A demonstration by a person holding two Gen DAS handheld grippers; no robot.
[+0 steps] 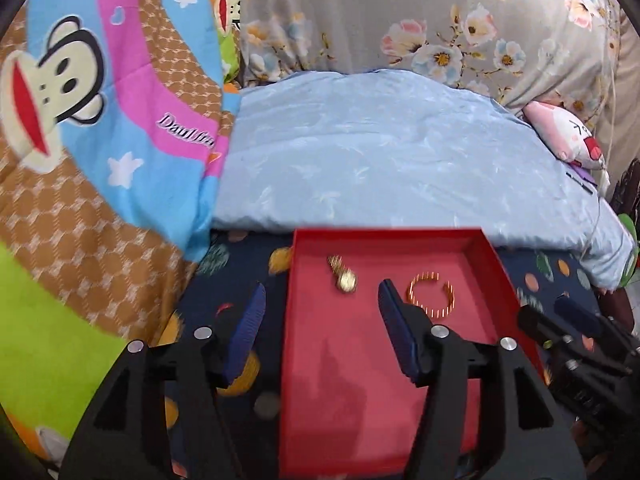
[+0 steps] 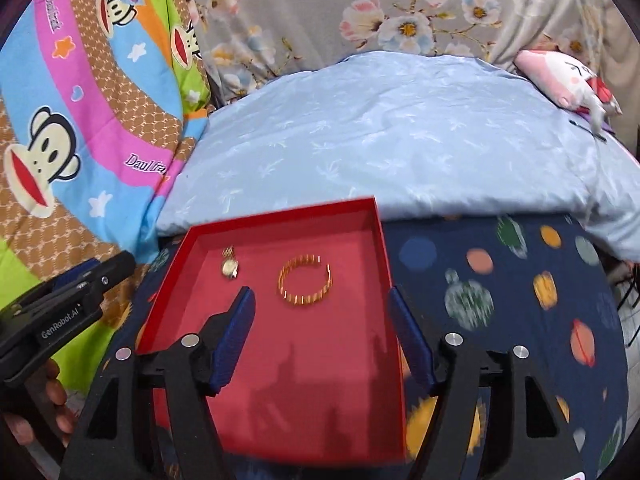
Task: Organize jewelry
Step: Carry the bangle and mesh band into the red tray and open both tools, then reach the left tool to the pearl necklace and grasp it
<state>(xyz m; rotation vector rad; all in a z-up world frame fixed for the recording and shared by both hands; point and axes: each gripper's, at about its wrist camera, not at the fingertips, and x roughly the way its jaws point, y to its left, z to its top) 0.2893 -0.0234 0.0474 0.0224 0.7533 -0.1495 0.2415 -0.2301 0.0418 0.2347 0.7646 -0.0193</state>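
A shallow red tray (image 1: 384, 235) (image 2: 280, 210) lies on a navy dotted sheet. Two gold pieces rest on its floor: a small watch-like piece (image 1: 345, 279) (image 2: 230, 267) towards the far left and an open gold bangle (image 1: 434, 312) (image 2: 305, 301) to its right. My left gripper (image 1: 322, 296) hovers open over the tray's left side, one finger outside the left wall; the watch-like piece lies just beyond its tips, untouched. My right gripper (image 2: 320, 294) is open over the tray's right half, with the bangle just ahead of its tips. Neither gripper holds anything.
Behind the tray bulges a light blue quilt (image 1: 380, 152). A bright cartoon-monkey blanket (image 1: 80, 120) fills the left, grey floral fabric (image 1: 400, 20) the back, and a pink plush toy (image 2: 568, 76) sits far right. A person's hand (image 2: 56, 400) holds the left gripper.
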